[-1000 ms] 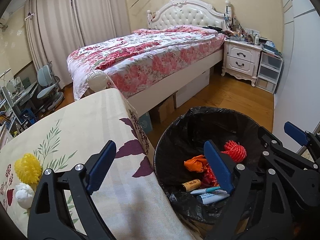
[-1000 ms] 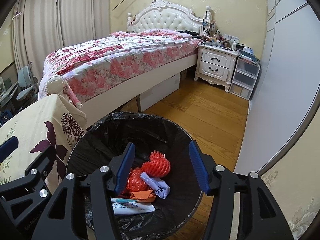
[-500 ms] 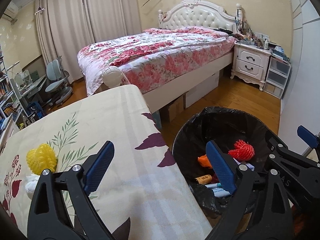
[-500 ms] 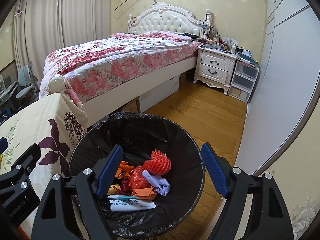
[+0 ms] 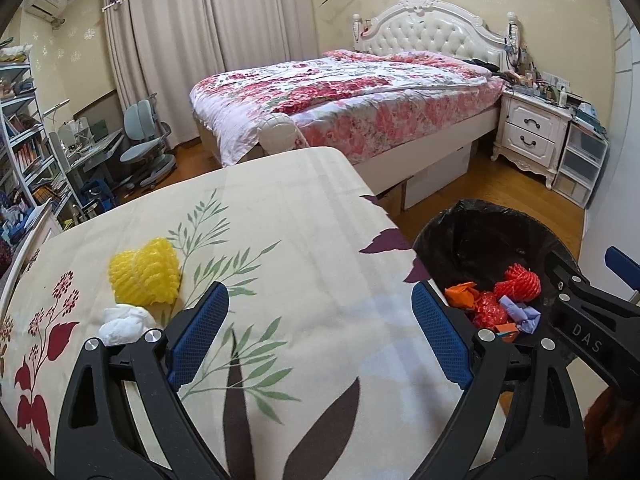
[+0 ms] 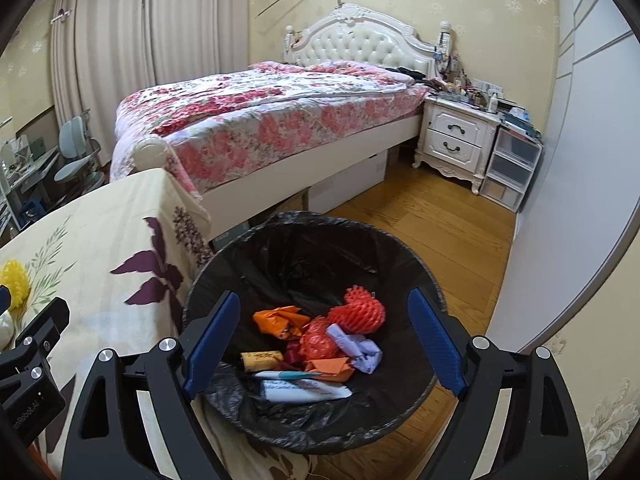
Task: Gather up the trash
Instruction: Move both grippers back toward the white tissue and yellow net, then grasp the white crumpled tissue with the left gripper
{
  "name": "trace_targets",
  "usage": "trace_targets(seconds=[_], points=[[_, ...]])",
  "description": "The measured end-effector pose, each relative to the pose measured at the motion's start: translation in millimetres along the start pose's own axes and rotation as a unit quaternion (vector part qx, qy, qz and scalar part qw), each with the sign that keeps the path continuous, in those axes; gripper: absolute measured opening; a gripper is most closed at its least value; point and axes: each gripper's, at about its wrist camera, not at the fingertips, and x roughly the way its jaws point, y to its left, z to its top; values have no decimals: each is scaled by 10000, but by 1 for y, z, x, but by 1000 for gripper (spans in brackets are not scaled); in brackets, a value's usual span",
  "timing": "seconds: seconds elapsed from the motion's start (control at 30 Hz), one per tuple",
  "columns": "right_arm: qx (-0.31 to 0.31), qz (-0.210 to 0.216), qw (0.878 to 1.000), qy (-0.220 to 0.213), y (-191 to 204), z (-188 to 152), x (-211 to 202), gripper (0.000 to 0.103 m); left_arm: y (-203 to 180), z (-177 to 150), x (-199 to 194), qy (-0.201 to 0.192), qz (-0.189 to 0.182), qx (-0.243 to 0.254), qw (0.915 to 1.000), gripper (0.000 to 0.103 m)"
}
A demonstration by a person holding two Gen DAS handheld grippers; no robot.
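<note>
While the left gripper has swung over the tablecloth fingers wide, the right gripper has just spread empty above the bin.

home bedroom, floral bed, nightstand, curtains

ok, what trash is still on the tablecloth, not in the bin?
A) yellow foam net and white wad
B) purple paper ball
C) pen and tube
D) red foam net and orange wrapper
A: the yellow foam net and white wad lie on the tablecloth; the other items are in the bin.
</note>
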Motion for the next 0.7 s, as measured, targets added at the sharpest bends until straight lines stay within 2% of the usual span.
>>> trace_targets(seconds=[0.3,0.7], points=[[-281,490,9984,51,41,-4,-10,83,53,-12,-15,-7,433,-341,9985,91],[-666,1069,9918,197,91,-14,-20,83,123,-32,-18,120,942,-857,9918,91]])
